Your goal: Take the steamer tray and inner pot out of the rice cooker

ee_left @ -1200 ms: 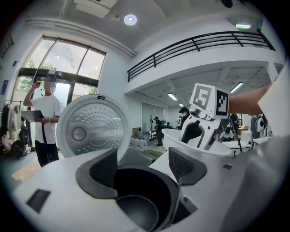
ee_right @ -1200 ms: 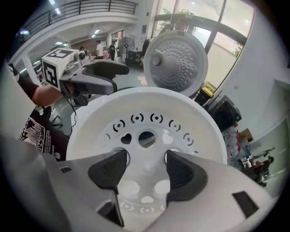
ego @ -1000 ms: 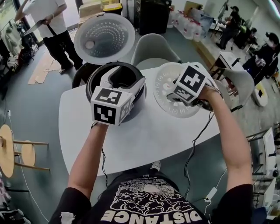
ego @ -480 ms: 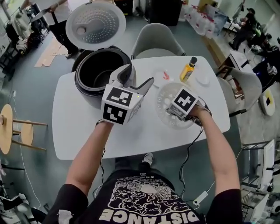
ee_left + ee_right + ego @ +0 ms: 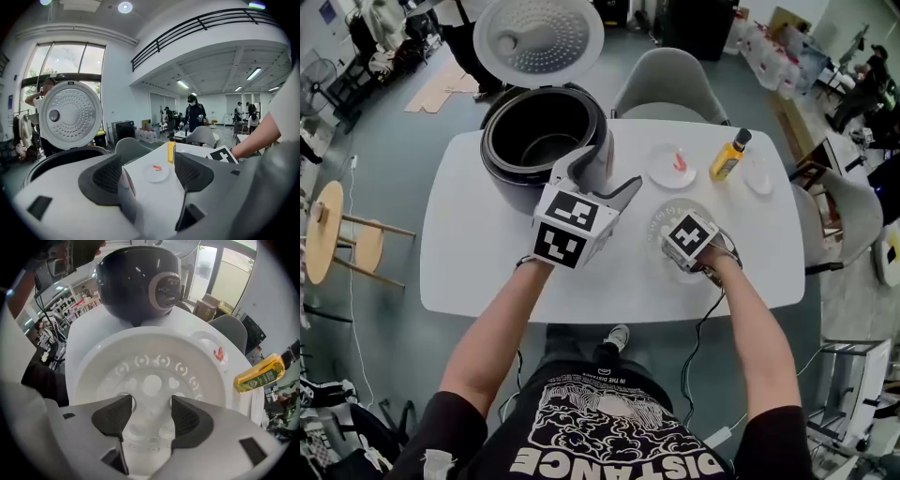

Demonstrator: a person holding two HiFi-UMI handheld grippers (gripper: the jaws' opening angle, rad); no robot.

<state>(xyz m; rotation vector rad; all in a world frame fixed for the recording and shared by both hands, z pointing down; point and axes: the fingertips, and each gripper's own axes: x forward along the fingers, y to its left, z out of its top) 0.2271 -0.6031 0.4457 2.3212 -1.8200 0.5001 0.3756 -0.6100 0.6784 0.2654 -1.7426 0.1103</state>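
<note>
Your right gripper [image 5: 151, 411] is closing, jaws wide above the steamer tray [image 5: 152, 376], which lies on the table at four o'clock of the rice cooker [image 5: 502, 122]. Your left gripper [image 5: 147, 171] gapes empty. The inner pot [image 5: 548, 150] sits inside the cooker.

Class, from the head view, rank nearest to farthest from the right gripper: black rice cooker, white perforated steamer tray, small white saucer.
1. White perforated steamer tray, directly under the right gripper, whose closing jaws stand apart above it, gripping nothing.
2. Small white saucer, just beyond the tray.
3. Black rice cooker, at the far left of the table.
</note>
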